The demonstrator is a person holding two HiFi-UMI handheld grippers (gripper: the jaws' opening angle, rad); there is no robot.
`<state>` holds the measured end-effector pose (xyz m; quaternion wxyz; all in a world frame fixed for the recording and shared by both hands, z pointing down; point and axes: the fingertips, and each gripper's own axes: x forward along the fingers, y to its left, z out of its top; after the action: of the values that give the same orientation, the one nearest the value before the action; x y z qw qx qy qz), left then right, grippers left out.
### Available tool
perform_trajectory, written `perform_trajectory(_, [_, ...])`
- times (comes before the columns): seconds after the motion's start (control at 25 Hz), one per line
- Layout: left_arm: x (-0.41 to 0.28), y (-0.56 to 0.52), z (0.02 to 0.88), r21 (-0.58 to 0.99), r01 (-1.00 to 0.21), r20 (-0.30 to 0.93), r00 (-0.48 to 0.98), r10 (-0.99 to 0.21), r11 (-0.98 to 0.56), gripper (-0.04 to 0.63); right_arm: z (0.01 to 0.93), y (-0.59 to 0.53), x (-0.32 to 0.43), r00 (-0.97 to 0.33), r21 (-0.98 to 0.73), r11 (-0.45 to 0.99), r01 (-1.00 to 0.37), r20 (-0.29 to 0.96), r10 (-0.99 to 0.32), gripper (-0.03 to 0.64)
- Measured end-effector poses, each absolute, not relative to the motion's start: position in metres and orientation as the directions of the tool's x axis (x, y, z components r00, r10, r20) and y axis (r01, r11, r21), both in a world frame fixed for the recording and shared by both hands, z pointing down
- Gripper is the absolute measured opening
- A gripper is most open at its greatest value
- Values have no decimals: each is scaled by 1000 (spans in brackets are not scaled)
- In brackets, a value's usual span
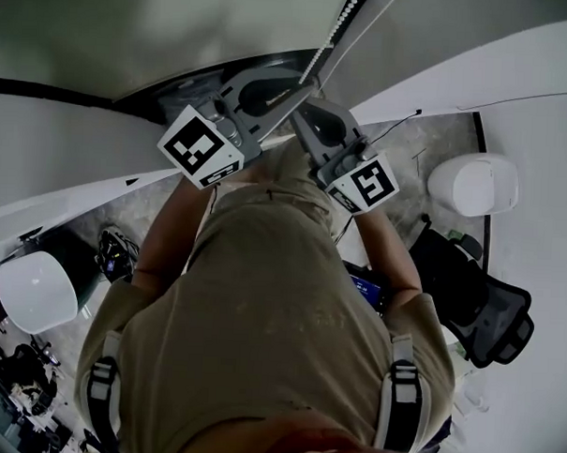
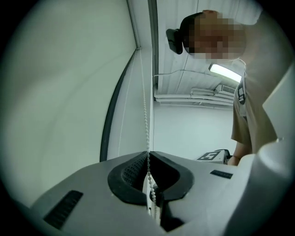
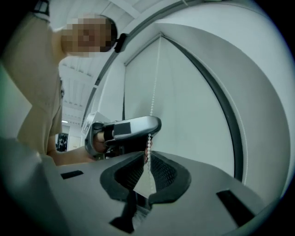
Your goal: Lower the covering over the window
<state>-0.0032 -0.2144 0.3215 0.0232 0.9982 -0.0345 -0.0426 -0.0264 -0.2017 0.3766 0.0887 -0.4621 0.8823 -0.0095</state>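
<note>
Both tongs are clamped shut on the white bead chain. The left tongs grip it just above the right tongs, and both are held roughly level before the person's chest. The chain runs up across the pale window covering, well apart from the dark frame edge.

The person wears a tan short-sleeved shirt and grey shoulder straps; both hand-held grippers are grey.

One left claw, one right claw, one bead chain, two white round objects, one chair.
</note>
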Motion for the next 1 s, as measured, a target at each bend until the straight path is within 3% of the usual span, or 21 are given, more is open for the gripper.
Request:
perform_trajectory(0.08, [-11, -217, 318, 40, -85, -100, 991, -89, -996, 23, 360, -192, -22, -561, -59, 584, -809, -216, -799, 119])
perform_trajectory(0.16, [-15, -218, 327, 32, -91, -79, 993, -93, -995, 25, 335, -183, -6, -515, -80, 560, -825, -305, -801, 143])
perform_trajectory(0.28, [-11, -212, 363, 28, -60, -14, 998, -60, -998, 25, 307, -189, -1, -503, -77, 553, -829, -329, -800, 141])
perform_trajectory(0.4, [-11, -199, 387, 57, -31, -3, 1000, -31, -998, 25, 306, -206, -17, -538, -50, 563, -825, -232, -810, 132])
perform_trajectory(0.48, [-17, -193, 385, 48, -35, -11, 999, -35, -998, 25, 309, -212, -20, -519, -60, 539, -840, -200, -831, 20])
perform_trajectory(0.56, [-28, -191, 377, 37, -43, -35, 998, -44, -998, 25, 312, -213, -18, -507, -97, 532, -841, -203, -838, 11])
perform_trajectory(0.6, [-37, -195, 370, 57, -44, -68, 997, -47, -997, 49, 320, -214, -16, -500, -103, 524, -845, -192, -844, 9])
perform_trajectory(0.64, [-46, -201, 360, 89, -48, -114, 992, -58, -995, 172, 336, -216, -14, -498, -106, 516, -850, -158, -853, 9])
perform_trajectory(0.68, [-53, -209, 347, 109, -58, -159, 984, -75, -992, 195, 356, -219, -13, -504, -122, 515, -849, -108, -857, 9])
perform_trajectory(0.76, [-51, -218, 316, 73, -73, -203, 975, -86, -995, 195, 387, -222, -16, -528, -178, 526, -832, -43, -848, 9])
perform_trajectory(0.92, [-8, -211, 291, -31, -36, -137, 990, -32, -999, 179, 386, -216, -33, -568, -121, 568, -814, -42, -822, 9])
perform_trajectory(0.96, [-3, -213, 293, -19, -35, -129, 991, -32, -999, 57, 384, -214, -37, -578, -121, 579, -806, -46, -815, 9])
perform_trajectory(1.0, [-1, -216, 296, 4, -36, -130, 991, -36, -999, 28, 384, -213, -40, -586, -127, 588, -799, -52, -808, 9])
